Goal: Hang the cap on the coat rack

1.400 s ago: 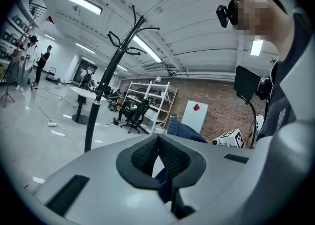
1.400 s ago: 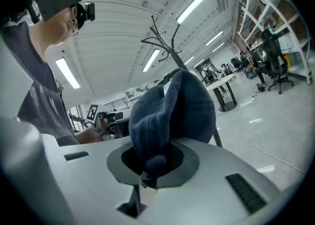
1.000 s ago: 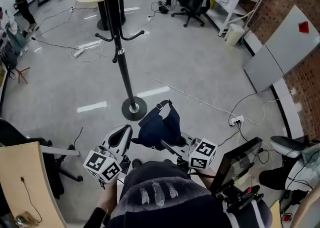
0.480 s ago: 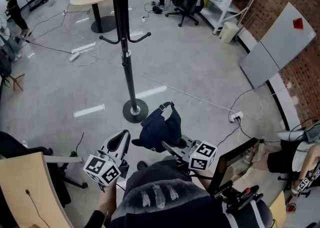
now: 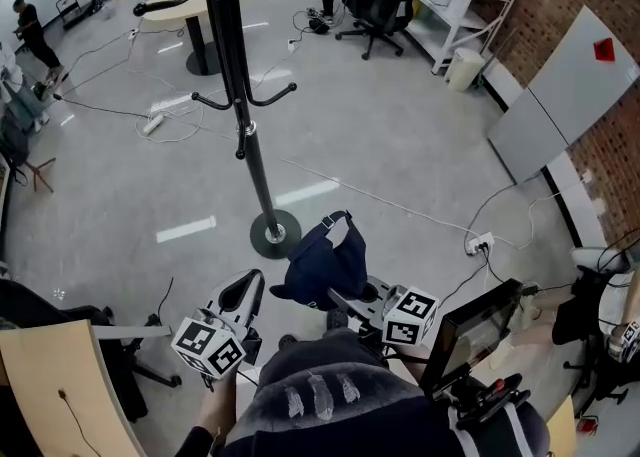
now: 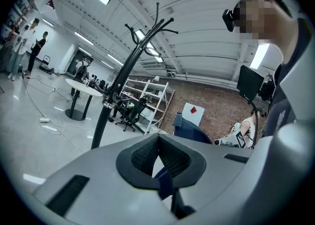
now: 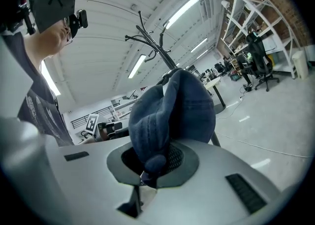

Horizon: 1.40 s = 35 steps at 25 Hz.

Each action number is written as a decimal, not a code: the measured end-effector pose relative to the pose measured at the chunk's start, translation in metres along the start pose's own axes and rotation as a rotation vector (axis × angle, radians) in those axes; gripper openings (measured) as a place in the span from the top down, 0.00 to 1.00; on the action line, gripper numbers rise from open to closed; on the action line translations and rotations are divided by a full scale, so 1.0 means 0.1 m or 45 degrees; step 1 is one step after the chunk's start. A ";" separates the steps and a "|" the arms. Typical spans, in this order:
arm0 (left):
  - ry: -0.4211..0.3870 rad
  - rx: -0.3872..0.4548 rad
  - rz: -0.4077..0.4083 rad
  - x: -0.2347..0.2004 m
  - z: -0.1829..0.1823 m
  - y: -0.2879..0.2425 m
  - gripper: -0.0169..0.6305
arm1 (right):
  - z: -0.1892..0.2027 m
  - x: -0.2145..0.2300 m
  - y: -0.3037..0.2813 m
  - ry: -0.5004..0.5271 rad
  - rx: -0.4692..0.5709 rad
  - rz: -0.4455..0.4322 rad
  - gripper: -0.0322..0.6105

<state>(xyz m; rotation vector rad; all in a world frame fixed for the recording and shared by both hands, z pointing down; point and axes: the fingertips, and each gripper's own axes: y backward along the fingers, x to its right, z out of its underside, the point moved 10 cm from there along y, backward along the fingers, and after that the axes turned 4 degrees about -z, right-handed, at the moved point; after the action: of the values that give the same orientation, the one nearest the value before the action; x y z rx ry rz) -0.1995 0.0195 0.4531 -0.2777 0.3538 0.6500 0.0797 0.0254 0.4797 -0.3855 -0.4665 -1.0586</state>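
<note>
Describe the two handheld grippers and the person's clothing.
Both the left gripper and the right gripper have pale grey rounded shells, dark ribbed pads and a white cube with black square markers. The person wears a dark top with pale print.

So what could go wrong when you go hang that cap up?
The right tongs pinch only a small fold of the cap, so it might slip out. The coat rack stands on one small round base; a hard bump could wobble it. A cable lies across the floor nearby, which feet could catch.
</note>
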 end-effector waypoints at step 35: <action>-0.046 -0.039 -0.189 0.44 -0.31 -1.28 0.96 | -0.83 1.37 0.36 -0.051 -0.046 -0.176 0.93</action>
<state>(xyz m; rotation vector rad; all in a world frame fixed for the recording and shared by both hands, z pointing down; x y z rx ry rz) -0.0931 -0.0659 0.4252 -0.3182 0.2857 0.5145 0.1826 -0.1023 0.4808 -0.4112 -0.5158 -1.1958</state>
